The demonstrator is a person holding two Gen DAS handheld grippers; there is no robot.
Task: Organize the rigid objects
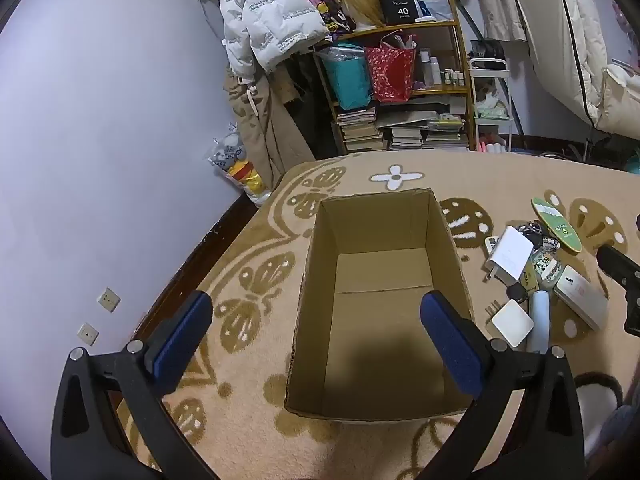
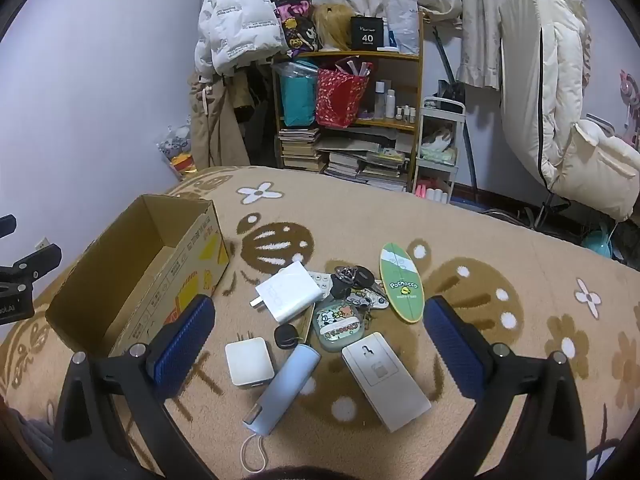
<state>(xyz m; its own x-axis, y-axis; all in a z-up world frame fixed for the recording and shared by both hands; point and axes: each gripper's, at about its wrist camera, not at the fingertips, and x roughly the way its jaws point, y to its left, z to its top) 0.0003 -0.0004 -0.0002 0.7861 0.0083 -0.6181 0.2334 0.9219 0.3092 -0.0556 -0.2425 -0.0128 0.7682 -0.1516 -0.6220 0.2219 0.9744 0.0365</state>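
Both tools are held spread and empty, the left tool (image 1: 316,320) above the open box (image 1: 380,308) on the blanket (image 2: 500,240), the right tool (image 2: 318,324) over the chargers (image 2: 288,291), keys (image 2: 356,278), blue tube (image 2: 286,384) and grey case (image 2: 386,378) clustered beside the box.

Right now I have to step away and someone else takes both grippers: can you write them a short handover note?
Left gripper: open, empty, over the cardboard box.
Right gripper: open, empty, over the pile of items.
Box: stands open on the patterned blanket, nothing inside.
Beside the box, on the blanket: large white charger, small white charger, blue cylinder, grey flat case, green surfboard tag, keys and cartoon case.
Done: nothing packed yet.
Left: probably move every item into the box.
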